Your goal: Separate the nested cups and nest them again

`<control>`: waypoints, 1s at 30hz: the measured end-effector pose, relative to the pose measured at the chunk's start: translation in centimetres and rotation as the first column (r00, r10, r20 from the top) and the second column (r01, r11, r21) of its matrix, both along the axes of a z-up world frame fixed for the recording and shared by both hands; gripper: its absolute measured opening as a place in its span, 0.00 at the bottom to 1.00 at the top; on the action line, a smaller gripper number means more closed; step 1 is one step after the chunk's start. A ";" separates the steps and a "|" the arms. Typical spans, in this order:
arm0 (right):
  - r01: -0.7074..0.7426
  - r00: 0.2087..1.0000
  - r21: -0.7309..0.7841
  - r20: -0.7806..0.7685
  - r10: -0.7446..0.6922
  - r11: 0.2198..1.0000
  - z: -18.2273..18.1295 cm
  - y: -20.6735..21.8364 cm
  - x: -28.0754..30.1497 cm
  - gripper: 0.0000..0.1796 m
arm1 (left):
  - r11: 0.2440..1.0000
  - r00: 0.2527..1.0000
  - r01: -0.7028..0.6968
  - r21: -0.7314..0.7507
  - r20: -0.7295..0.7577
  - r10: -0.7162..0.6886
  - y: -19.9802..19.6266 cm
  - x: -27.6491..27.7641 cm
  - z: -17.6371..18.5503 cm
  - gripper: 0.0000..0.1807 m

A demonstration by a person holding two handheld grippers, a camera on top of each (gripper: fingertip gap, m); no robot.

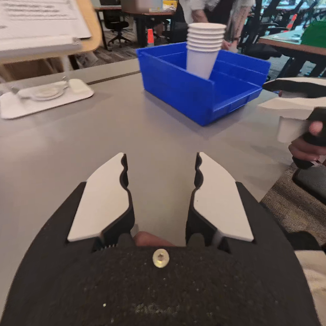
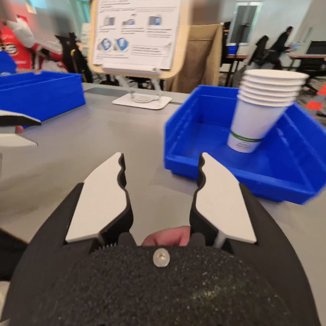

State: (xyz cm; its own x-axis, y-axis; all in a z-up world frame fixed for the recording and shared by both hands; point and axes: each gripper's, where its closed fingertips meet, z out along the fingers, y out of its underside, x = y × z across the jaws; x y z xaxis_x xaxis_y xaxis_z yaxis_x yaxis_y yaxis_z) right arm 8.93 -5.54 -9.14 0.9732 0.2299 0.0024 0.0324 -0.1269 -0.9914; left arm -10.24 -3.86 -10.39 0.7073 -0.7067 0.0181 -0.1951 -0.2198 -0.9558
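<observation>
A stack of several nested white paper cups [image 1: 204,47] stands tilted in a blue plastic bin [image 1: 176,88] on the grey table. In the right wrist view the cup stack [image 2: 261,112] leans to the right inside the bin [image 2: 229,176], and the bottom cup has a green band. My left gripper [image 1: 161,157] is open and empty, over bare table well short of the bin. My right gripper [image 2: 162,157] is open and empty, just left of the bin's near corner. The right gripper also shows at the right edge of the left wrist view [image 1: 299,98].
A document stand with printed sheets [image 2: 135,35] sits on a white base [image 2: 141,101] at the table's far side. A second blue bin [image 2: 40,95] is at the far left. The left gripper's fingers [image 2: 19,121] show at the left edge. The table edge and carpet lie right [image 1: 291,202].
</observation>
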 end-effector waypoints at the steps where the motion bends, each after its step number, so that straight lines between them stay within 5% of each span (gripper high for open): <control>1: 0.048 0.999 0.003 -0.010 -0.048 0.999 0.4 0.1 1.9 0.44 | 1.000 1.000 0.020 0.015 -0.007 -0.020 0.2 2.4 0.3 0.40; 6: 0.358 0.934 -0.002 0.027 -0.357 0.934 0.7 0.0 12.6 0.42 | 0.998 0.998 0.068 -0.009 0.003 -0.067 2.7 15.1 1.1 0.42; 10: 0.423 0.906 -0.072 0.048 -0.420 0.903 -0.6 1.9 17.5 0.42 | 0.996 0.993 -0.075 -0.037 -0.090 0.072 7.3 19.6 -1.2 0.43; 19: 0.386 0.906 -0.265 -0.073 -0.418 0.884 -4.3 8.2 19.8 0.37 | 0.949 0.984 -0.179 -0.259 -0.038 0.175 9.8 22.3 -4.0 0.36; 24: 0.366 0.901 -0.234 -0.153 -0.406 0.901 -3.7 9.2 19.5 0.22 | 0.931 0.972 -0.228 -0.285 -0.008 0.236 10.2 21.4 -3.7 0.12; 28: 0.393 0.888 -0.206 -0.166 -0.428 0.896 -3.3 9.0 19.5 0.03 | 0.921 0.950 -0.313 -0.232 -0.063 0.307 10.9 20.2 -3.4 0.06; 30: 0.395 0.886 -0.206 -0.170 -0.431 0.895 -3.3 8.7 19.2 0.02 | 0.919 0.942 -0.335 -0.210 -0.084 0.325 11.0 19.6 -3.3 0.05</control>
State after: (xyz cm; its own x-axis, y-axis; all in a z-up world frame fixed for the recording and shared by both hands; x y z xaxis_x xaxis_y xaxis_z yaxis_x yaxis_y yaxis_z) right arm 28.11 3.15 -12.43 0.9540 -0.2131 -0.2108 -0.2605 -0.2418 -0.9347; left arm 9.39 7.13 -13.66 0.9034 -0.4155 0.1063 -0.1190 -0.4810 -0.8686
